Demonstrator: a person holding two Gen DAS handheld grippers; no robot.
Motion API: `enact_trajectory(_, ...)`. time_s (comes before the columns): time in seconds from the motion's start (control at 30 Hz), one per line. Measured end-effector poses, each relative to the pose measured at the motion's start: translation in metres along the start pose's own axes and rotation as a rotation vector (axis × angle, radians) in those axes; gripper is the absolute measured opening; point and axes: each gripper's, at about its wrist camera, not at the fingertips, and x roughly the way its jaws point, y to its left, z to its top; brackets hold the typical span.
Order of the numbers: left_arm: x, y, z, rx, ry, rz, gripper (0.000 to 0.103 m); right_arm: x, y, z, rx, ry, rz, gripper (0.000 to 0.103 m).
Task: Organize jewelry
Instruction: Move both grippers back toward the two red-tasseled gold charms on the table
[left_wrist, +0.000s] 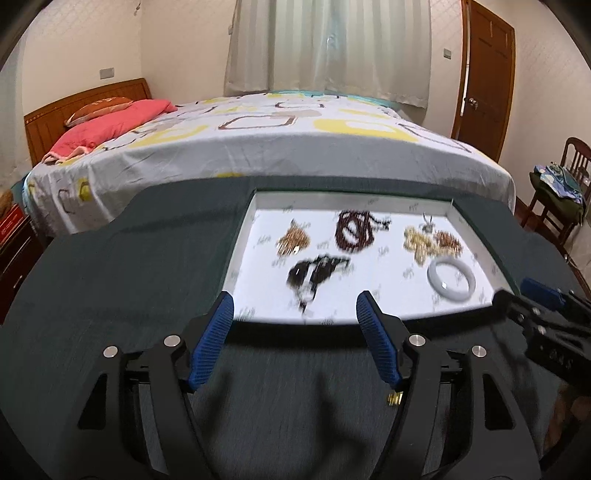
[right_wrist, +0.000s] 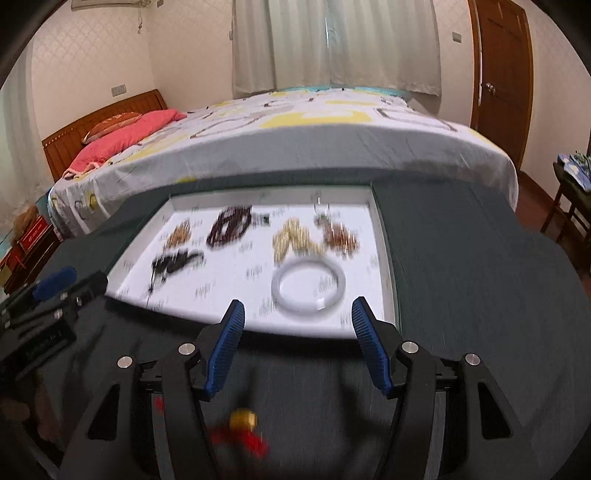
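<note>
We hold our left gripper (left_wrist: 295, 306) and right gripper (right_wrist: 297, 314) wide, both empty. Just ahead of them lies the shallow white jewelry tray (left_wrist: 388, 264), its pale round jade bangle (right_wrist: 308, 286) nearest the right gripper.

A wide bed (left_wrist: 280, 147) fills the room behind the surface (left_wrist: 122, 266), which is draped in dark grey-green cloth. The bed wears a grey sheet printed with yellow and brown squares. At its head lies a pink blanket (left_wrist: 110, 127) over a brown pillow (left_wrist: 98, 107), against a wooden headboard (left_wrist: 55, 110). Pale curtains (left_wrist: 328, 44) hang on the far wall. A brown wooden door (left_wrist: 487, 77) stands to the right. Near it a wooden chair (left_wrist: 565, 192) carries folded cloth. Left of the bed sits a dark nightstand (left_wrist: 16, 258) with a red box (left_wrist: 11, 225) on top.
</note>
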Motion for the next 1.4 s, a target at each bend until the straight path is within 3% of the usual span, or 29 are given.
enact_trajectory(0.27,-0.021,0.009,-0.028,-0.007,0.037,0.025,0.067,-0.007,0.014,-0.04,-0.011,0.058,0.039,0.059)
enact_trajectory(0.77,-0.022,0.008,-0.054,0.001,0.091,0.035,0.067,0.009,0.034,-0.06,-0.064,0.131,0.061,0.058)
enact_trajectory(1.0,-0.021,0.004,-0.055,0.004,0.099,0.03,0.067,0.006,0.028,-0.061,-0.059,0.137,0.076,0.028)
enact_trajectory(1.23,-0.02,-0.004,-0.056,0.017,0.104,0.024,0.067,0.0,0.021,-0.06,-0.061,0.118,0.076,0.02)
enact_trajectory(1.37,-0.02,-0.014,-0.055,0.025,0.103,0.011,0.067,-0.003,0.011,-0.057,-0.05,0.111,0.066,0.0)
enact_trajectory(1.4,-0.021,-0.016,-0.055,0.028,0.103,0.007,0.067,-0.003,0.007,-0.057,-0.043,0.109,0.061,0.0)
